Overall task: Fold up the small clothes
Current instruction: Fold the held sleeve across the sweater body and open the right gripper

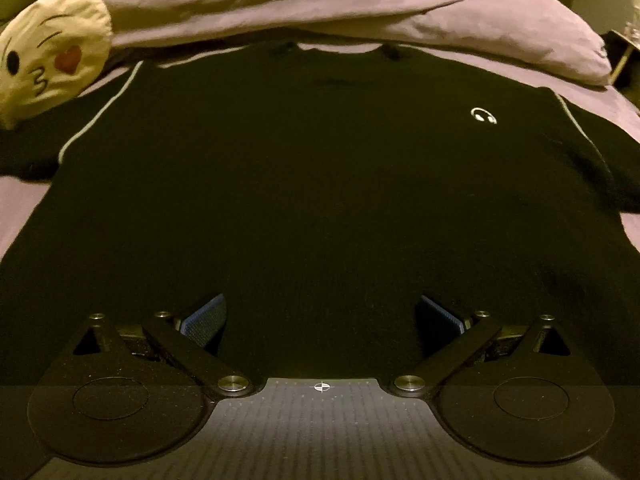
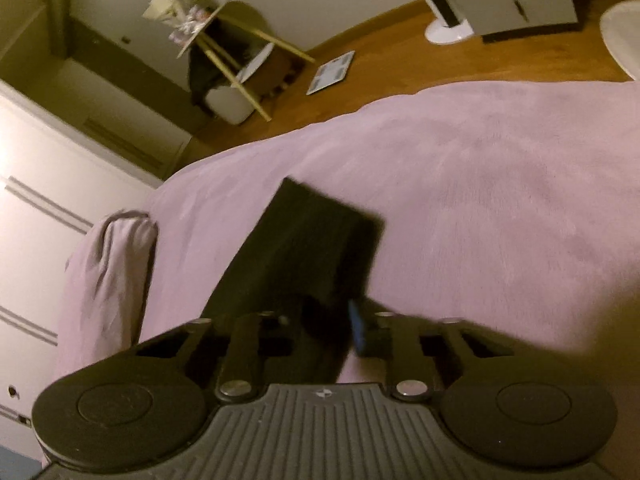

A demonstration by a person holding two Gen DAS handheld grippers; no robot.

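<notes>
A black T-shirt (image 1: 304, 168) lies spread flat, front up, on the pink bed sheet (image 1: 24, 204), with a small white headphone logo (image 1: 484, 115) on its chest. My left gripper (image 1: 320, 304) hovers open over the shirt's lower hem, and its blue pads (image 1: 204, 318) stand wide apart. In the right wrist view, a flap of the black shirt, probably a sleeve (image 2: 312, 240), runs out from my right gripper (image 2: 336, 322), which is shut on it. One blue pad (image 2: 358, 326) shows against the cloth; the other finger is hidden in the dark fabric.
A yellow kissing-face cushion (image 1: 52, 68) lies at the shirt's far left, and a bunched pink duvet (image 1: 320, 4) lies beyond the collar. Past the bed's edge (image 2: 280, 136) are a wooden floor (image 2: 400, 60), a small side table (image 2: 224, 40) and a bathroom scale (image 2: 330, 72).
</notes>
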